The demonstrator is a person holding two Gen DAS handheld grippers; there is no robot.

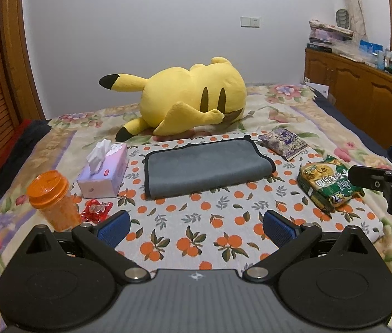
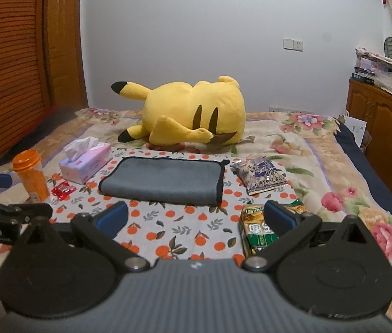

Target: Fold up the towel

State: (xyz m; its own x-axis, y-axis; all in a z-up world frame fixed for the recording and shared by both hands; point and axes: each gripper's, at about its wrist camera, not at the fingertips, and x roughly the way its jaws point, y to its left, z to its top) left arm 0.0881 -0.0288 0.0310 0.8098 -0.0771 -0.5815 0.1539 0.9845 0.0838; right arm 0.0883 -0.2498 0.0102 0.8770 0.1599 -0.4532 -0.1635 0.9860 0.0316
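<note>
One folded towel [image 1: 207, 166], two snack packets [image 1: 329, 184], one plush [image 1: 190, 97]

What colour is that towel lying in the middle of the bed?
The towel is grey with a black trim along its edges; the right wrist view shows it best.

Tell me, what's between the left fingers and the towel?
Only bare orange-print cloth lies between the left gripper and the towel, seen in the left wrist view.

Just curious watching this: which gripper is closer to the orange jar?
Left. The left gripper hangs open with the orange jar right beside its left finger. The right gripper, also open, sits further right, near the green snack bag.
</note>
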